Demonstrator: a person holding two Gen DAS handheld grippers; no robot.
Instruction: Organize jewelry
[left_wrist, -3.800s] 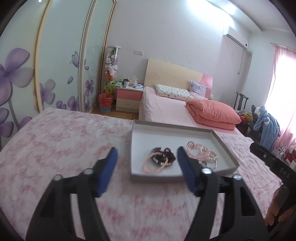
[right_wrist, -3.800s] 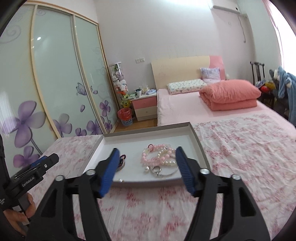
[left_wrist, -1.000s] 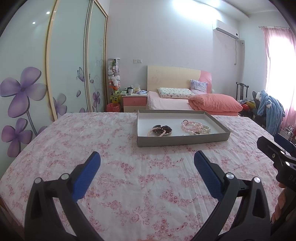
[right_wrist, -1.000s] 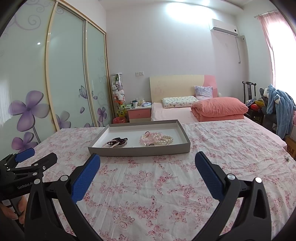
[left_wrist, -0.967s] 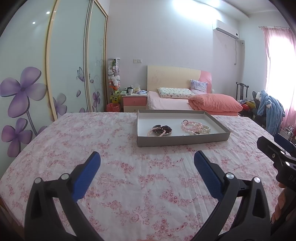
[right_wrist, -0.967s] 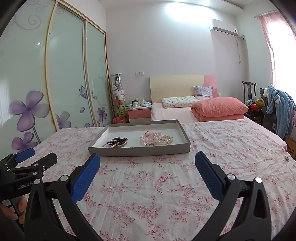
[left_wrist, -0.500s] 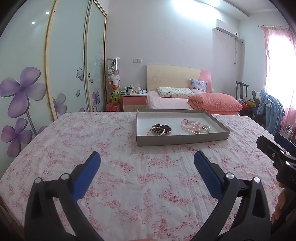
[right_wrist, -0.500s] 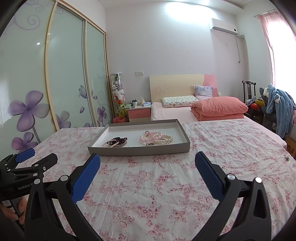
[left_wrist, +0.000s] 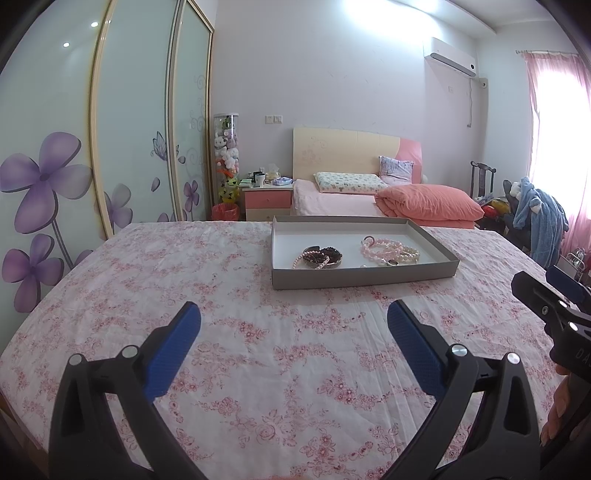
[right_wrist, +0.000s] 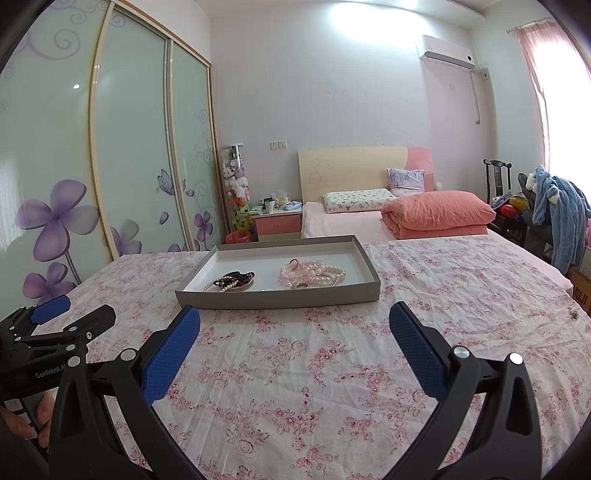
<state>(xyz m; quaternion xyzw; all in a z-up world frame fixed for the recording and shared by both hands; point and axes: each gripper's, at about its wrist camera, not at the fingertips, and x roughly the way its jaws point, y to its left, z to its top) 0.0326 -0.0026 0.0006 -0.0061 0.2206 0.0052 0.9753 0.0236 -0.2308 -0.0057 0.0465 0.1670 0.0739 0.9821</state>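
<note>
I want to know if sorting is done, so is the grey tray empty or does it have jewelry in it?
Not empty. The grey tray holds a dark bead pile on its left and pink and pearl bracelets on its right.

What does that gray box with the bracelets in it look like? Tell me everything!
The box is a shallow, open rectangle, like a cardboard lid, gray outside and white inside. It lies flat on the flowery pink sheet. Dark and pinkish bead bracelets sit in its left part, pink and pearl ones to their right. Neither gripper touches it.

Both wrist views look low across the floral bedspread (left_wrist: 258, 354), sharing the tray (right_wrist: 280, 297).
</note>
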